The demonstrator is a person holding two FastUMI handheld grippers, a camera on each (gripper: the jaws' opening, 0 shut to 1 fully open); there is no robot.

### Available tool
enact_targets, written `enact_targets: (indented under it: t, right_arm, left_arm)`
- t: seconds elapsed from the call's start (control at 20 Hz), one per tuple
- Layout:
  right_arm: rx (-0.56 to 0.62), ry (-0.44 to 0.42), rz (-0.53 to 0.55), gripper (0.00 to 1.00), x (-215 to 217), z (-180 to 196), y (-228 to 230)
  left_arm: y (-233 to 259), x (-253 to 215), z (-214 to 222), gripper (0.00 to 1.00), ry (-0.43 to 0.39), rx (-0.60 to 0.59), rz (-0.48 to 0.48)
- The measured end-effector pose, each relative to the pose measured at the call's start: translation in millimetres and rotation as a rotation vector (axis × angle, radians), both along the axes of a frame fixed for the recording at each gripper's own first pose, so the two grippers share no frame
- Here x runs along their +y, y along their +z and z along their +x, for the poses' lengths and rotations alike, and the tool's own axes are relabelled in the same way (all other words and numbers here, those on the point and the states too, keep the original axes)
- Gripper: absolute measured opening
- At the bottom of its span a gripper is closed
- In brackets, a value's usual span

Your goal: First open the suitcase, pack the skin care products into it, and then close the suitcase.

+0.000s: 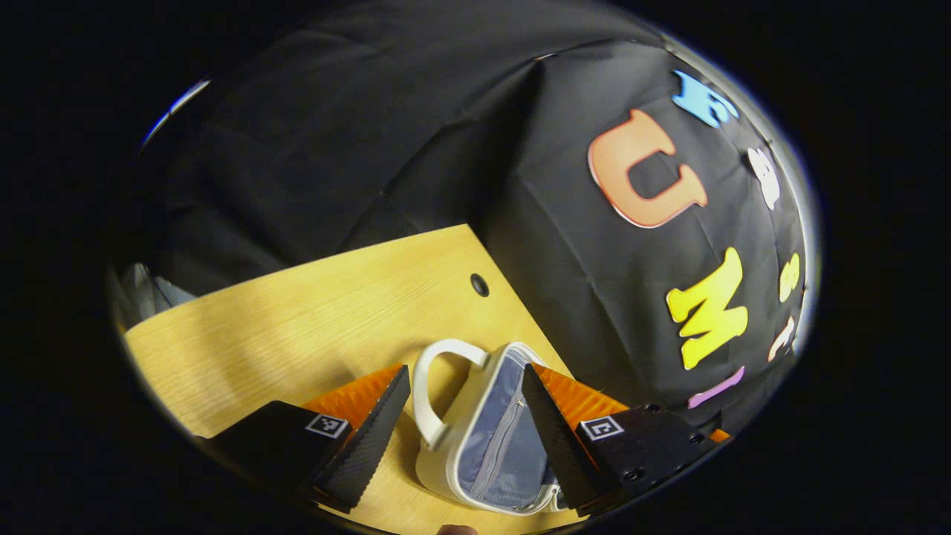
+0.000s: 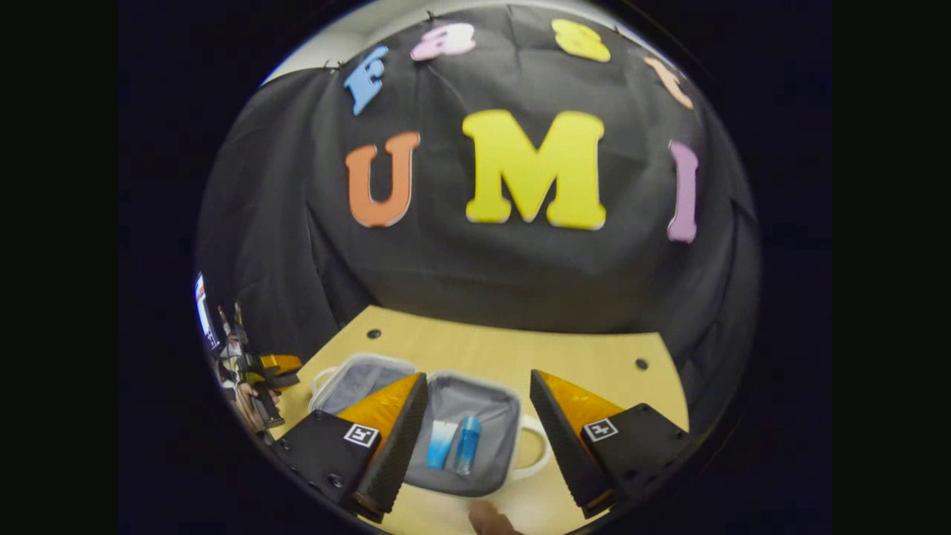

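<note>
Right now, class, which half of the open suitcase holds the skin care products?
The half with two blue skin care products, between the right tongs: the suitcase half farther from the other gripper. The other half looks empty where visible.

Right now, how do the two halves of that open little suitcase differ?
The right half holds two blue skin care products, a tube and a bottle, lying side by side; the left half shows none where it is visible. In the left gripper view the left half has a zipped fabric lining, while the right half is an open well. Both have pale rims, grey linings and a white handle, and lie flat on the wooden table.
</note>
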State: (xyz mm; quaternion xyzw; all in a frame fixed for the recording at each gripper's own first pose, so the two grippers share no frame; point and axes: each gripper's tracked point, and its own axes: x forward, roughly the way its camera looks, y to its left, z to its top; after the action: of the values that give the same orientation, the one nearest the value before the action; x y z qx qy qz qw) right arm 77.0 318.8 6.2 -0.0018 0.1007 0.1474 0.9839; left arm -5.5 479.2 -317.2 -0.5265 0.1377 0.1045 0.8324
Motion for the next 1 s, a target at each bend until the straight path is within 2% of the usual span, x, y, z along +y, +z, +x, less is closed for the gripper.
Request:
enact_targets:
  t: [0.05,0.1,0.15,0.25,0.3,0.35,0.4,0.45,0.5,0.55,0.65,0.7,0.75,0.8,1.0]
  right_arm:
    - [-0.056,-0.02,0.008,0.81,-9,-11,24]
    - [-0.11,-0.032,0.024,0.81,-19,-23,48]
    - [-0.162,-0.038,0.031,0.77,-29,-33,69]
    - [-0.241,-0.059,0.021,0.81,-47,-50,95]
    - [-0.268,-0.071,0.01,0.81,-52,-57,102]
    - [-0.29,-0.079,-0.005,0.77,-56,-62,106]
    - [-0.306,-0.081,-0.017,0.81,-60,-67,109]
    - [-0.318,-0.085,-0.03,0.81,-64,-69,108]
    - [-0.323,-0.086,-0.039,0.81,-66,-72,108]
    - [-0.329,-0.09,-0.05,0.79,-69,-74,108]
    - [-0.337,-0.097,-0.056,0.79,-77,-76,108]
    - [-0.342,-0.107,-0.056,0.79,-83,-78,109]
    - [-0.345,-0.115,-0.056,0.79,-88,-79,110]
    - [-0.35,-0.12,-0.055,0.79,-93,-79,112]
    - [-0.364,-0.125,-0.033,0.79,-111,-78,119]
  left_arm:
    - [-9,2,5,1.0,-0.005,-0.004,-0.056]
    - [-19,4,5,0.97,-0.003,0.007,-0.095]
    - [-34,11,3,0.97,0.029,0.037,-0.114]
    - [-42,16,11,0.96,0.047,0.008,-0.207]
    - [-41,15,14,0.91,0.044,-0.011,-0.238]
    - [-41,13,16,0.99,0.032,-0.019,-0.244]
    - [-45,9,20,0.81,0.016,-0.023,-0.244]
    - [-46,1,23,0.89,-0.008,-0.019,-0.244]
    - [-46,-7,26,0.67,-0.031,-0.019,-0.25]
    - [-43,-13,30,0.63,-0.052,-0.028,-0.258]
    - [-42,-18,38,0.45,-0.061,-0.022,-0.247]
    - [-49,-17,39,0.3,-0.054,0.005,-0.222]
    - [-53,-18,40,0.07,-0.055,0.025,-0.204]
    - [-46,-18,38,0.12,-0.05,0.021,-0.189]
    - [-19,-19,36,0.07,-0.062,0.044,-0.055]
